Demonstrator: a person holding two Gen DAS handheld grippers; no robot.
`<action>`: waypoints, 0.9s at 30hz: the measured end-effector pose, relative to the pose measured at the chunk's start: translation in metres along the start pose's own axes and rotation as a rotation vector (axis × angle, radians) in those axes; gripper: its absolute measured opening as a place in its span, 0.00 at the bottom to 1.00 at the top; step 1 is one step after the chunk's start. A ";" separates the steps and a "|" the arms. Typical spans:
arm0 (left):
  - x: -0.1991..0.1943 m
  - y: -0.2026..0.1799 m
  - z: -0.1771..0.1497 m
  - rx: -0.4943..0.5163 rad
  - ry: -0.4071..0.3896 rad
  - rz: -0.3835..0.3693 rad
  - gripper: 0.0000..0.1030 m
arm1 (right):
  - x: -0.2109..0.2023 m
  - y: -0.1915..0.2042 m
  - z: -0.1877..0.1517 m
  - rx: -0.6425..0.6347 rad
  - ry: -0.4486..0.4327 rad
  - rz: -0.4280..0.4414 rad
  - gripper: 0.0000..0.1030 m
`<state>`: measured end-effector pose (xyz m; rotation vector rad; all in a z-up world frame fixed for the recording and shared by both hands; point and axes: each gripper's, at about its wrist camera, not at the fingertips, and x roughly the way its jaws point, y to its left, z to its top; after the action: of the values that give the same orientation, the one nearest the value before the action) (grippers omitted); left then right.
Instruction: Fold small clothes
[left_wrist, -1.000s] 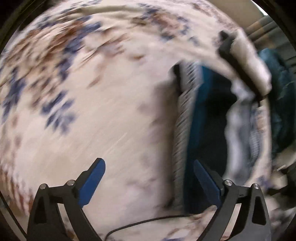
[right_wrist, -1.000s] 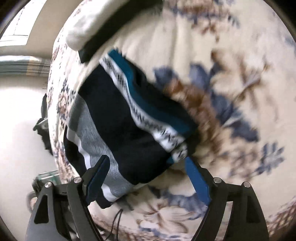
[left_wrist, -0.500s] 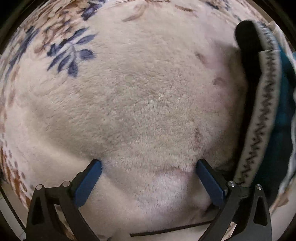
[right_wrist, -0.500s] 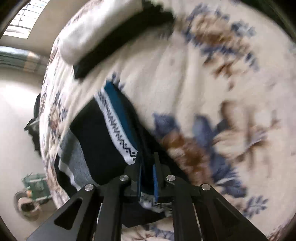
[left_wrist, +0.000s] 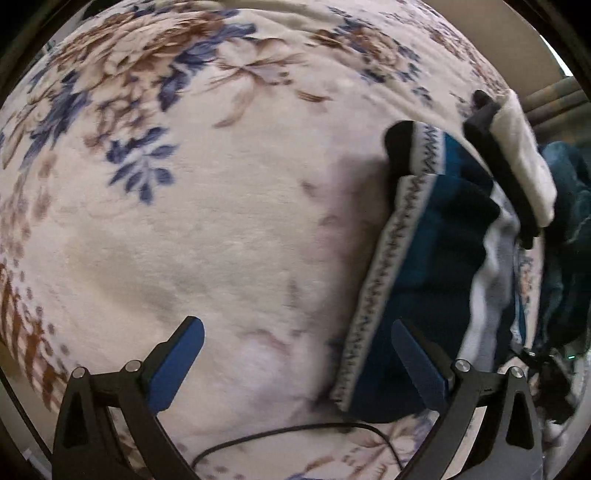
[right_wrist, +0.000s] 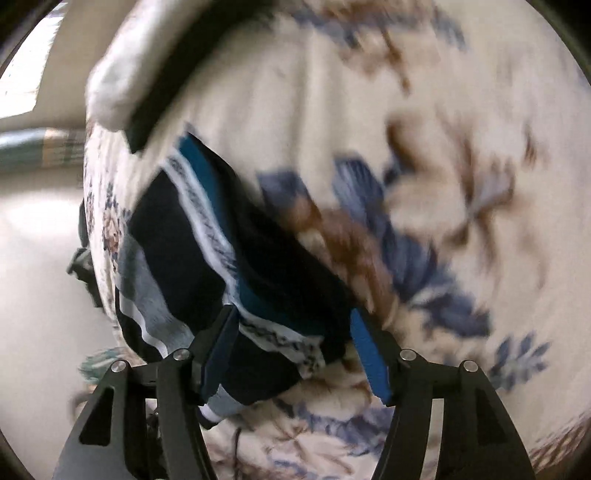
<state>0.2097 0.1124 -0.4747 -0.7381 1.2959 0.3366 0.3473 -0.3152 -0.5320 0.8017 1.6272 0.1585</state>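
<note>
Looking down from the left wrist, the left gripper (left_wrist: 297, 354) is hanging with its 2 blue pads (left_wrist: 177, 363) spread wide and nothing caught between them, over a cream blanket (left_wrist: 229, 229) printed with blue and brown flowers. A folded knit garment (left_wrist: 424, 280), navy and teal with a white zigzag band, is lying on the blanket at the right, its edge just beside the right-hand pad. A white and black folded item (left_wrist: 517, 162) is resting behind it, and a thin black cable (left_wrist: 295, 430) is crossing the bottom. Turning to the blurred right wrist view, the right gripper (right_wrist: 291, 349) is standing released, its jaws having just been opening, and the knit garment's (right_wrist: 207, 258) near corner is sitting between the pads, with the flowered blanket (right_wrist: 424, 129) spreading to the right.
</note>
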 end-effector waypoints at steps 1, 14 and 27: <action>0.001 -0.006 0.003 0.008 0.005 -0.002 1.00 | 0.006 -0.008 -0.002 0.038 0.011 0.063 0.59; 0.009 -0.076 0.067 0.080 -0.068 -0.112 0.99 | -0.009 -0.001 -0.019 0.005 -0.031 -0.154 0.18; 0.036 -0.090 0.126 0.071 -0.061 -0.216 0.16 | -0.024 0.107 0.073 -0.270 -0.133 -0.103 0.51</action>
<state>0.3682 0.1237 -0.4706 -0.7930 1.1529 0.1367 0.4571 -0.2729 -0.4735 0.5100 1.4795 0.2408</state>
